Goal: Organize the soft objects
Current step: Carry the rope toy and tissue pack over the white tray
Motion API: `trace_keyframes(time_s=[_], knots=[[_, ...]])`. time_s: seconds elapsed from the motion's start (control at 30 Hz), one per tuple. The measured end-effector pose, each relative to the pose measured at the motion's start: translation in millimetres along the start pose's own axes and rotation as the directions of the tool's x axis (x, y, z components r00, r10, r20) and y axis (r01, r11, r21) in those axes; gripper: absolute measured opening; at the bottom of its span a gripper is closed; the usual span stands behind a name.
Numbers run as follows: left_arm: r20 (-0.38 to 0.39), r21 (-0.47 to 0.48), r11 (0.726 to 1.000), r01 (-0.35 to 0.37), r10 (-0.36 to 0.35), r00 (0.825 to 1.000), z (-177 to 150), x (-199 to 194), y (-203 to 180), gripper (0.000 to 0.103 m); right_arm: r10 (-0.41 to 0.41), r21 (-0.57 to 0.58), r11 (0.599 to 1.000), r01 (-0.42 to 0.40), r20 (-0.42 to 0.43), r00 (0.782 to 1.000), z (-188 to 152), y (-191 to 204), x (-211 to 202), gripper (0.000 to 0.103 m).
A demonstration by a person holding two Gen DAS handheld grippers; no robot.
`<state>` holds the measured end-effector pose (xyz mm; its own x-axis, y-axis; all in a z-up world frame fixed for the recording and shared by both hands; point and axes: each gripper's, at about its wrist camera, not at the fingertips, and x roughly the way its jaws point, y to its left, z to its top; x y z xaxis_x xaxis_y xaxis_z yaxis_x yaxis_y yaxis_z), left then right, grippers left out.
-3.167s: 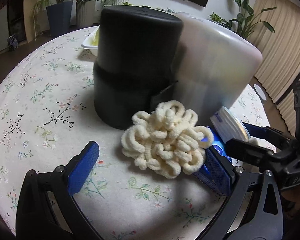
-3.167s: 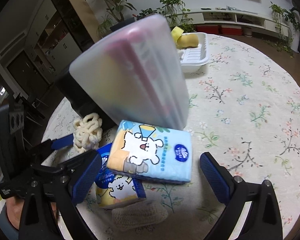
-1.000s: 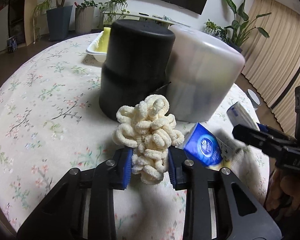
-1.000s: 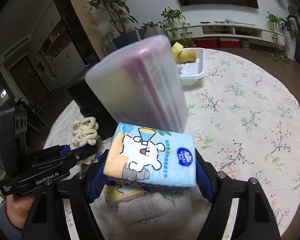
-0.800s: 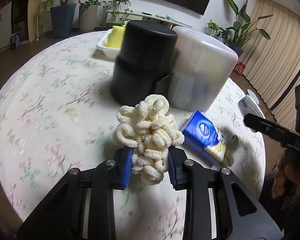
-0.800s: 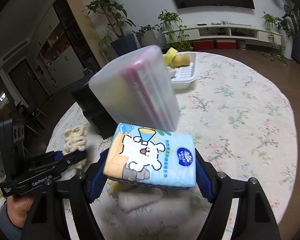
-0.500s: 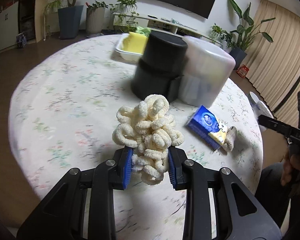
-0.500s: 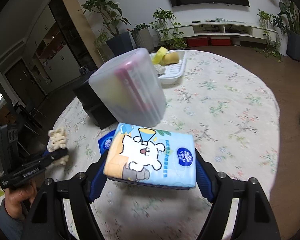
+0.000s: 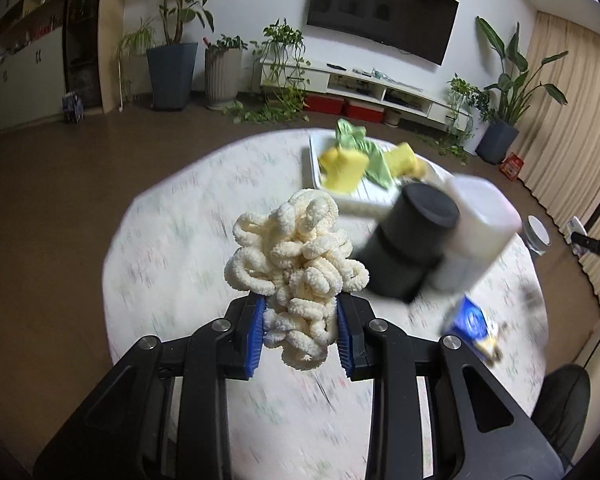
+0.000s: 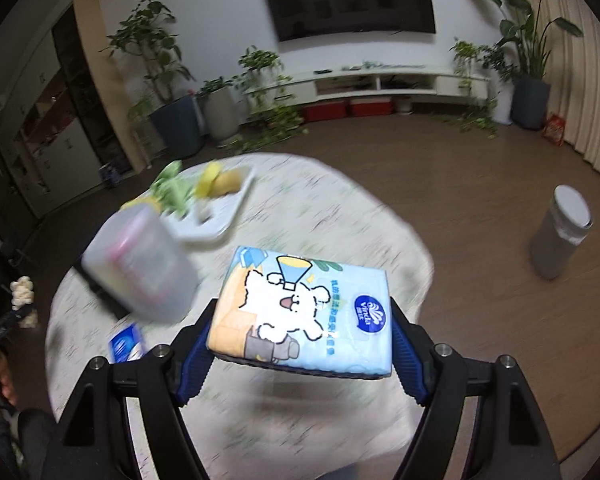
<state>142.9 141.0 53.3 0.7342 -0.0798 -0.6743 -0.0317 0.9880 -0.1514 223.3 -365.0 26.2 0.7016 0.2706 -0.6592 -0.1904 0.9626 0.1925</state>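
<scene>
My left gripper point(image 9: 301, 330) is shut on a cream looped chenille cloth point(image 9: 296, 268) and holds it high above the round floral table point(image 9: 188, 248). My right gripper point(image 10: 300, 354) is shut on a light blue tissue pack with a white cartoon dog point(image 10: 304, 312), also high above the table point(image 10: 340, 220). A white tray point(image 9: 374, 196) at the table's far side holds yellow sponges point(image 9: 342, 166) and a green cloth point(image 9: 366, 148); it also shows in the right wrist view point(image 10: 216, 216). A second blue tissue pack point(image 9: 474, 324) lies on the table.
A black cylinder point(image 9: 410, 246) and a frosted plastic container point(image 9: 476, 232) stand mid-table between me and the tray. The container point(image 10: 144, 264) shows blurred in the right view. A grey bin point(image 10: 562, 232) stands on the floor to the right. Potted plants and a TV shelf line the far wall.
Both grippers have risen well above the table with their loads still held. The table and its objects now look smaller and lower; the view is motion-blurred.
</scene>
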Motion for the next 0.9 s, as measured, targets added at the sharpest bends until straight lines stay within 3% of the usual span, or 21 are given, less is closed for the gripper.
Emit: trace_keyframes(time_s=[0.1, 0.27, 0.4, 0.5, 0.67, 0.9], knots=[[0.006, 0.055, 0.999, -0.002, 0.002, 1.000, 36, 13, -5, 0.027, -0.037, -0.011, 0.999, 0.037, 0.013, 0.999, 35, -14, 12, 0.078], [-0.014, 0.170, 0.985, 0.027, -0.025, 1.000, 89, 46, -30, 0.027, -0.026, -0.047, 0.999, 0.027, 0.020, 0.999, 91, -6, 44, 0.078], [-0.066, 0.297, 0.953, 0.064, -0.047, 0.997, 130, 87, -69, 0.028, 0.005, -0.154, 0.988, -0.008, -0.018, 1.000, 132, 33, 87, 0.078], [-0.114, 0.333, 0.937, 0.103, -0.069, 0.991, 150, 115, -90, 0.028, 0.025, -0.228, 0.973, -0.038, -0.060, 0.998, 154, 67, 122, 0.078], [-0.246, 0.407, 0.898, 0.167, -0.069, 0.967, 166, 170, -123, 0.028, 0.063, -0.321, 0.941, -0.111, -0.156, 0.986, 166, 117, 179, 0.078], [-0.398, 0.515, 0.830, 0.216, 0.008, 0.917, 162, 233, -154, 0.028, 0.043, -0.430, 0.885, -0.176, -0.300, 0.953, 167, 159, 244, 0.078]])
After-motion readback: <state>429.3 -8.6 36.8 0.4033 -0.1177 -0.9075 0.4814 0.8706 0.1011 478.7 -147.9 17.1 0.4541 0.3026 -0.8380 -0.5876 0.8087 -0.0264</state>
